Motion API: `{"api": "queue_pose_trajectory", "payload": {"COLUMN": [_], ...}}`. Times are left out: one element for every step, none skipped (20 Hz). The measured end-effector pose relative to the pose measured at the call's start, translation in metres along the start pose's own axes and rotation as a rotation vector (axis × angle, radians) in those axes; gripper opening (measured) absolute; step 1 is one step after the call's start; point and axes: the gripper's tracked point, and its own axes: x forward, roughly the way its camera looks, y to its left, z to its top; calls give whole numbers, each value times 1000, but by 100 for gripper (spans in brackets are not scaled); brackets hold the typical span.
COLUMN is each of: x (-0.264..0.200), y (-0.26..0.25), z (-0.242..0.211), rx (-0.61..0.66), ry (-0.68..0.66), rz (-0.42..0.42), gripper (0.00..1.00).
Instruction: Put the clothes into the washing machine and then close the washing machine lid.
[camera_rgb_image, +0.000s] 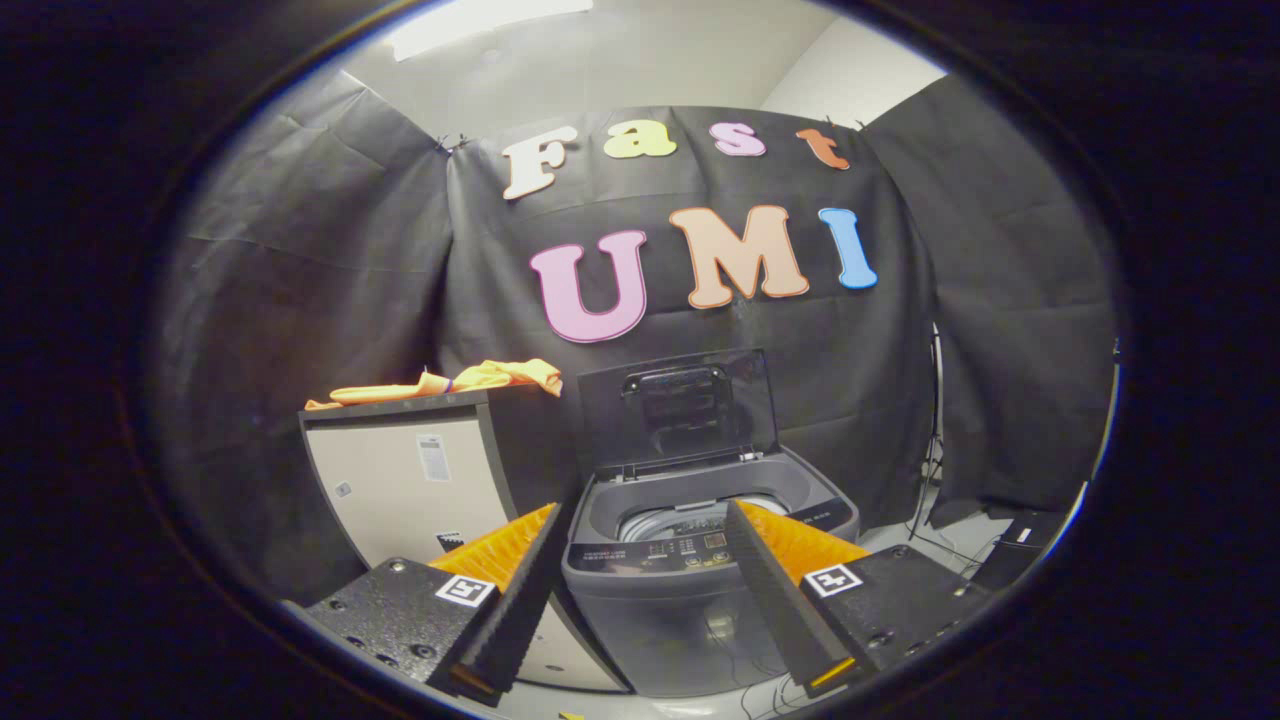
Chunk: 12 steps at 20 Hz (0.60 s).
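Note:
A small grey top-loading washing machine (690, 570) stands on the floor just ahead of my fingers, its dark see-through lid (680, 410) raised upright at the back. The drum opening (690, 515) shows between the fingertips. An orange garment (470, 382) lies crumpled on top of a pale cabinet (415, 485) to the left of the machine, beyond my left finger. My gripper (642, 515) is open, the fingers spread wide on either side of the machine's control panel, with nothing between them.
Black cloth walls close the booth behind and on both sides. Cables and a thin stand (935, 450) run down to the right of the machine, with a dark box (1015, 545) on the pale floor beside them.

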Motion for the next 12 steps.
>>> {"api": "queue_pose_trajectory", "payload": {"x": [2, 5, 8, 11, 15, 19, 24, 28, 35, 41, 50, 57], "y": [4, 9, 14, 18, 24, 29, 34, 41, 53, 62, 73, 83], "z": [0, 2, 4, 7, 11, 15, 20, 23, 33, 43, 59, 68], "rx": [6, 12, 17, 19, 14, 4, -7, -17, -25, -27, -26, -26], "ry": [4, 4, 4, 4, 5, 9, 18, 32, 29, 22, 1, -5], "rz": [3, 8, 9, 12, 16, 12, 2, 5, 16, 18, 23, 31], "gripper": [97, 97, 97, 97, 97, 97, 96, 96, 96, 96, 96, 96]}}
